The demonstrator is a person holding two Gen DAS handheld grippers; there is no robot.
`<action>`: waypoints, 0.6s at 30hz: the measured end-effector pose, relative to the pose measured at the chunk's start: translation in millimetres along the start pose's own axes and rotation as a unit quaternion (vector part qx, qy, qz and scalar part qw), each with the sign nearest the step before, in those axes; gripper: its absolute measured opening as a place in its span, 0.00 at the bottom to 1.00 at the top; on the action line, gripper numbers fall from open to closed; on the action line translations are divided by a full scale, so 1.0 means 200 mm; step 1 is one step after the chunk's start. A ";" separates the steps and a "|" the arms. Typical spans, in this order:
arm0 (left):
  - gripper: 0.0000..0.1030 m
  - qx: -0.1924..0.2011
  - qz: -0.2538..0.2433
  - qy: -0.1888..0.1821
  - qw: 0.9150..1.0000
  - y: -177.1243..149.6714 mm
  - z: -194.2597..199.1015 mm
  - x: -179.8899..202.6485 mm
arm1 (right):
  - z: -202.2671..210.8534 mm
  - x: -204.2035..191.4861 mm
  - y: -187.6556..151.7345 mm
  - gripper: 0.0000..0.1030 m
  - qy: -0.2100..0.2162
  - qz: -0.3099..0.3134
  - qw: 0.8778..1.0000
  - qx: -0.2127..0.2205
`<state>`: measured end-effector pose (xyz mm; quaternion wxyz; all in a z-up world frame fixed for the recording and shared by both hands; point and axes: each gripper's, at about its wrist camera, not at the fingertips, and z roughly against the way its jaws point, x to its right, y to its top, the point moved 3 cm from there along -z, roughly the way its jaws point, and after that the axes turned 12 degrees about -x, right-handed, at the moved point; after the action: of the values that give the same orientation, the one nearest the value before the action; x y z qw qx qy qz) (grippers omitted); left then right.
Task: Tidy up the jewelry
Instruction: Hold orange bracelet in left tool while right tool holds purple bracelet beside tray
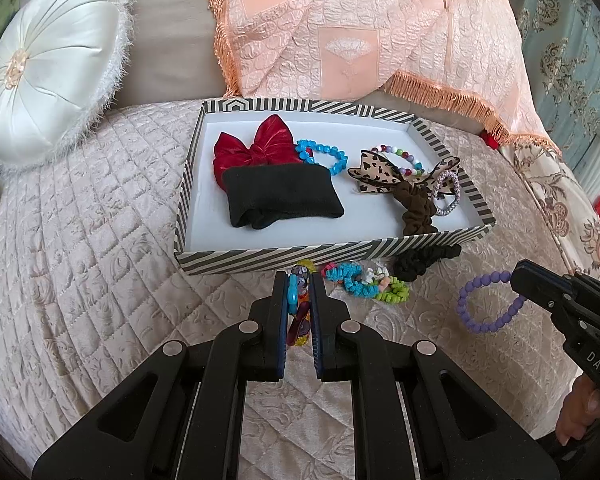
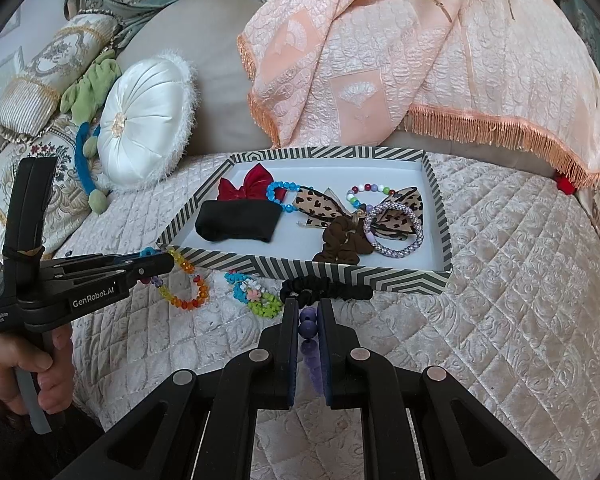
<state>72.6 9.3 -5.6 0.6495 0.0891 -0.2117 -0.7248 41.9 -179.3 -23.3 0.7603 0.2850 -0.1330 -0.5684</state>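
A striped tray [image 1: 324, 254] [image 2: 364, 276] on the quilted bed holds a red bow [image 1: 260, 148], a black cloth [image 1: 280, 196], a blue bead bracelet [image 1: 324, 156], a leopard bow [image 1: 380, 172], a brown scrunchie [image 1: 416, 212], a multicolour bead bracelet [image 1: 400, 156] and a sparkly ring [image 2: 394, 232]. My left gripper [image 1: 299, 284] [image 2: 156, 262] is shut on a rainbow bead bracelet [image 2: 184, 284], just in front of the tray. My right gripper [image 2: 309, 312] [image 1: 518, 282] is shut on a purple bead bracelet [image 1: 484, 304], to the right. A black scrunchie [image 2: 324, 290] and a small colourful bracelet [image 1: 364, 282] lie by the tray's front wall.
A round white cushion [image 1: 52, 80] lies at the back left. A peach fringed throw [image 1: 360, 32] hangs behind the tray. Patterned pillows [image 2: 24, 120] and a green soft toy [image 2: 92, 84] sit far left in the right wrist view.
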 end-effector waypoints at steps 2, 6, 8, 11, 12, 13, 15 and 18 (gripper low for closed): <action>0.08 0.000 0.000 0.000 1.000 0.00 0.00 0.00 | 0.00 0.00 0.00 0.08 0.000 0.000 1.000 0.001; 0.08 0.000 0.000 0.000 1.000 0.00 0.00 0.00 | 0.00 0.00 0.00 0.08 0.000 0.000 1.000 0.000; 0.08 0.001 0.000 0.000 1.000 0.00 0.00 0.00 | 0.00 0.00 0.00 0.08 0.000 0.000 1.000 0.000; 0.08 0.000 0.000 0.000 1.000 0.00 0.00 0.00 | 0.00 0.00 0.00 0.08 0.000 0.001 1.000 0.001; 0.08 0.001 0.000 0.000 1.000 0.00 0.00 0.00 | 0.00 0.00 0.00 0.08 0.000 0.001 1.000 0.001; 0.08 0.001 0.000 0.000 1.000 0.00 0.00 0.00 | 0.00 0.00 0.00 0.08 0.001 0.001 1.000 0.001; 0.08 0.000 0.000 0.000 1.000 0.00 0.00 0.00 | 0.00 0.00 0.00 0.08 0.000 0.001 1.000 0.001; 0.08 0.003 -0.001 -0.003 1.000 0.00 0.01 0.01 | 0.00 0.00 0.00 0.08 0.000 0.000 1.000 0.002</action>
<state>71.2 8.7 -3.4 0.6481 0.0890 -0.2156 -0.7249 42.3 -179.4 -22.3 0.7599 0.2865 -0.1338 -0.5679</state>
